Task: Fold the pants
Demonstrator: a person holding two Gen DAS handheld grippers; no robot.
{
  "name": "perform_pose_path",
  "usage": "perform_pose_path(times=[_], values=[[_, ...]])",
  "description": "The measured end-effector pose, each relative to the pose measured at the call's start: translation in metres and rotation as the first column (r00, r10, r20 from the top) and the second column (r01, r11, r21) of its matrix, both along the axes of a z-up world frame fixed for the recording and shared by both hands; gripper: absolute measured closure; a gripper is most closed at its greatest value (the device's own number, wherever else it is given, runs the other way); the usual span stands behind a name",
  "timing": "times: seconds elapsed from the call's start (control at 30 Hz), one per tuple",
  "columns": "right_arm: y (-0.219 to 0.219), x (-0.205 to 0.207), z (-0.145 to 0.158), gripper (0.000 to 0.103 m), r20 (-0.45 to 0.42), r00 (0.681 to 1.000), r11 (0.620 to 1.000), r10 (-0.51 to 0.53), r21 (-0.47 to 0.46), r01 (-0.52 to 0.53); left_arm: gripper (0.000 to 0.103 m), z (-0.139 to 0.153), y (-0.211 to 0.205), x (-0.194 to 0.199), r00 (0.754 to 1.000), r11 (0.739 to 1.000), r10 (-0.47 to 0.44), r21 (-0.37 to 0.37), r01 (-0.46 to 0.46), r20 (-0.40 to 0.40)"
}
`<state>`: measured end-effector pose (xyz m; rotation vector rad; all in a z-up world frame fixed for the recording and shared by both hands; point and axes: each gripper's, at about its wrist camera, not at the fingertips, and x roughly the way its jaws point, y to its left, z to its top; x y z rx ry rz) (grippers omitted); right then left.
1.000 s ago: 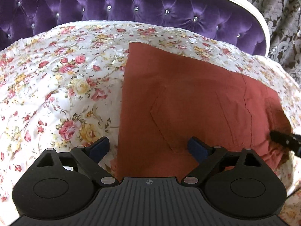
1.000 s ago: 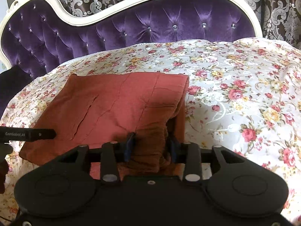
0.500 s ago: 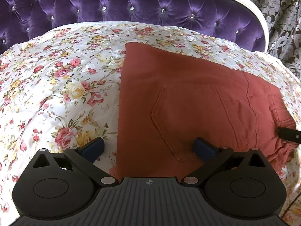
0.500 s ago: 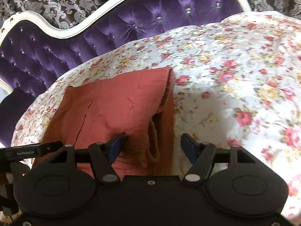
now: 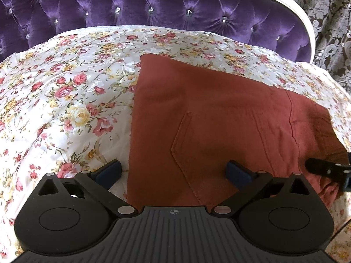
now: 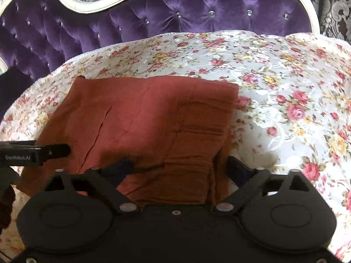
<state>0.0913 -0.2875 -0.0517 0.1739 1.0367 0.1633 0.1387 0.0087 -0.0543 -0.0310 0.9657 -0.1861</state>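
The rust-red pants (image 5: 219, 118) lie folded flat on the flowered bedspread, back pocket facing up. They also show in the right wrist view (image 6: 153, 120), with the layered waistband end near the camera. My left gripper (image 5: 173, 172) is open, its fingers spread over the pants' near left edge, holding nothing. My right gripper (image 6: 177, 166) is open over the near right corner of the pants, holding nothing. Each gripper's finger tip shows at the edge of the other's view.
The flowered bedspread (image 5: 65, 100) covers the bed on all sides of the pants. A purple tufted headboard (image 6: 175, 15) with a white frame stands behind. Patterned curtains (image 5: 329, 22) hang beyond it.
My right gripper opened and let go of the pants' edge, which now lies flat. My left gripper stayed open and drew back slightly.
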Motion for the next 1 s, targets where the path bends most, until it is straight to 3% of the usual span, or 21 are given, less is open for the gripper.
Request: perform_pose_path(times=[0.1, 0.13, 0.23, 0.27, 0.3, 0.33, 0.4, 0.5, 0.63, 0.7, 0.87, 0.9, 0.97, 1.0], values=[[0.001, 0.001, -0.002, 0.001, 0.018, 1.0, 1.0, -0.005, 0.008, 0.005, 0.0, 0.0, 0.0, 0.001, 1.0, 1.0, -0.015, -0.001, 0.015, 0.005], [0.001, 0.001, -0.002, 0.007, 0.026, 1.0, 1.0, 0.003, 0.012, -0.003, 0.0, -0.001, 0.001, 0.001, 1.0, 1.0, -0.02, -0.005, 0.02, 0.012], [-0.003, -0.002, 0.004, 0.044, 0.055, 0.998, 0.999, 0.01, 0.034, -0.012, 0.0, -0.001, 0.001, 0.001, 0.999, 0.999, -0.029, -0.015, 0.03, 0.032], [-0.005, -0.003, 0.005, 0.055, 0.058, 0.998, 0.998, 0.017, 0.067, -0.021, 0.007, 0.0, 0.0, -0.001, 0.999, 0.999, -0.034, -0.017, 0.035, 0.042], [-0.008, -0.004, 0.008, 0.057, 0.068, 0.998, 0.997, 0.011, 0.08, -0.017, 0.023, 0.002, -0.001, -0.003, 0.998, 0.999, -0.04, -0.02, 0.041, 0.058], [-0.008, -0.006, 0.01, 0.061, 0.075, 0.997, 0.996, 0.014, 0.082, -0.02, 0.033, 0.004, -0.004, -0.006, 0.996, 0.999, -0.044, -0.019, 0.045, 0.076], [-0.004, -0.01, 0.016, 0.066, 0.1, 0.995, 0.997, 0.024, 0.064, -0.031, 0.066, 0.011, -0.01, -0.013, 0.994, 0.999, -0.043, 0.006, 0.043, 0.105], [0.002, -0.016, 0.031, 0.069, 0.155, 0.987, 0.998, 0.049, 0.023, -0.053, 0.083, 0.023, -0.021, -0.022, 0.985, 0.996, -0.056, 0.076, 0.045, 0.162], [0.0, -0.022, 0.055, 0.07, 0.248, 0.967, 0.997, 0.058, -0.055, -0.046, 0.084, 0.044, -0.027, -0.017, 0.979, 0.999, -0.051, 0.0, 0.052, 0.199], [-0.008, -0.018, 0.059, 0.07, 0.269, 0.961, 0.995, 0.06, -0.09, -0.037, 0.084, 0.051, -0.035, -0.008, 0.976, 0.998, -0.055, 0.0, 0.056, 0.21], [-0.035, 0.001, 0.033, 0.07, 0.189, 0.982, 0.999, 0.0, -0.047, 0.009, 0.083, 0.032, -0.064, 0.014, 0.983, 0.994, -0.102, 0.051, 0.095, 0.15], [-0.04, 0.004, 0.021, 0.069, 0.161, 0.987, 0.999, -0.007, -0.047, 0.015, 0.078, 0.024, -0.069, 0.016, 0.986, 0.992, -0.106, 0.081, 0.096, 0.129], [-0.052, 0.005, 0.004, 0.052, 0.118, 0.992, 0.999, -0.036, -0.013, 0.038, 0.066, 0.008, -0.071, 0.016, 0.987, 0.988, -0.1, 0.127, 0.083, 0.129], [-0.058, 0.003, 0.002, 0.05, 0.114, 0.992, 0.998, -0.061, 0.01, 0.061, 0.063, 0.007, -0.069, 0.014, 0.986, 0.99, -0.092, 0.123, 0.075, 0.141]])
